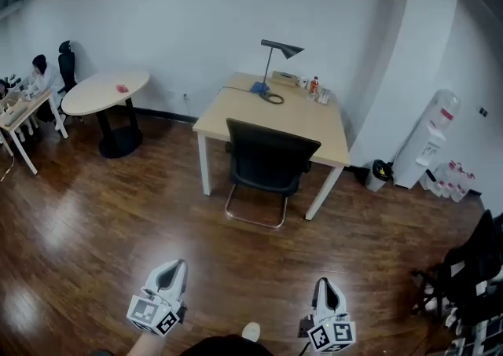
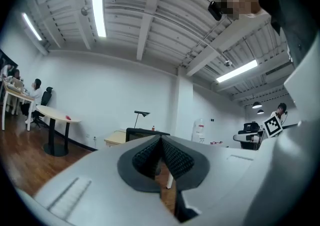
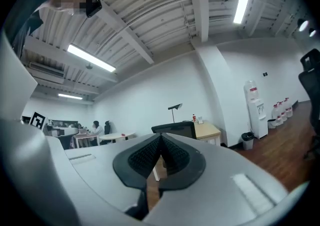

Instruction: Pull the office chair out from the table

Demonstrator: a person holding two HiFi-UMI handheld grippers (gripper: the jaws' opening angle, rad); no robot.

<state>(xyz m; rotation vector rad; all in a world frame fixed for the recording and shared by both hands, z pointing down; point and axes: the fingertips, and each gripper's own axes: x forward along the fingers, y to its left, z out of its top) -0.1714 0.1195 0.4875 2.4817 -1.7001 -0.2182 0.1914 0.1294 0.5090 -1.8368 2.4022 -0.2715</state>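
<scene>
Head view puts your left gripper (image 1: 174, 268) and right gripper (image 1: 325, 284) side by side above the wooden floor (image 1: 110, 213), each with jaws pressed together and nothing between them. The black office chair (image 1: 271, 159) sits tucked against the table (image 1: 244, 115), well apart from both.

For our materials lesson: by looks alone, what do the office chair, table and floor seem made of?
Office chair: matt black back, probably mesh or fabric; its looped base glints, likely chromed metal tube.
Table: pale, matt wood-look top, perhaps laminate, on white legs, probably painted metal.
Floor: dark glossy wood or wood-look planks, with light reflections.
</scene>
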